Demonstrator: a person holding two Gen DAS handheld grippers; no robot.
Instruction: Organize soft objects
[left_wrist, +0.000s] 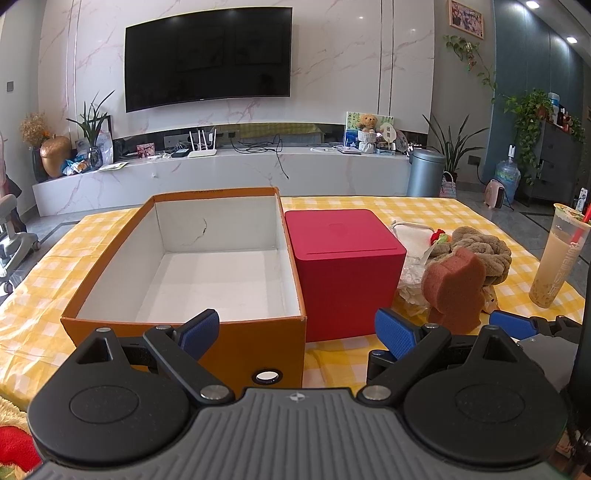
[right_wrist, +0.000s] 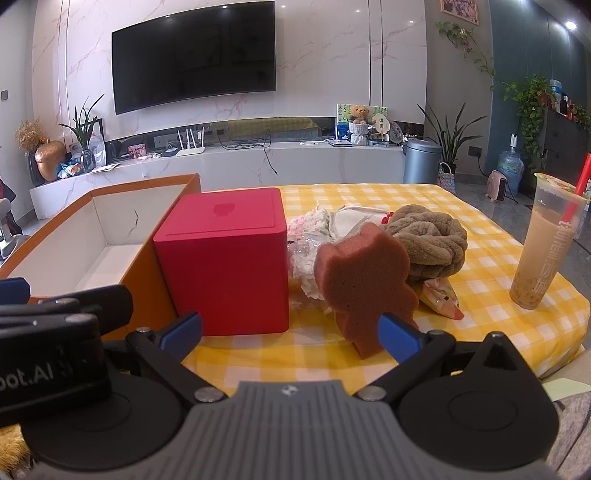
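Observation:
A brown bear-shaped sponge (right_wrist: 364, 280) stands upright on the yellow checked tablecloth (right_wrist: 487, 258), right of the red box (right_wrist: 229, 258). Behind it lie an olive knotted plush (right_wrist: 428, 240), a white cloth pouch (right_wrist: 351, 218) and crinkled white-pink soft things (right_wrist: 308, 236). My right gripper (right_wrist: 291, 332) is open, its right fingertip just in front of the sponge's foot. My left gripper (left_wrist: 297, 328) is open in front of the open orange cardboard box (left_wrist: 184, 332), whose white inside is empty. In the left wrist view the sponge (left_wrist: 454, 288) stands beyond the right finger.
A milk tea cup with a red straw (right_wrist: 539, 247) stands near the table's right edge. The right gripper's blue fingertip (left_wrist: 513, 325) shows in the left wrist view. Beyond the table are a TV wall, a marble shelf and a grey bin (left_wrist: 424, 171).

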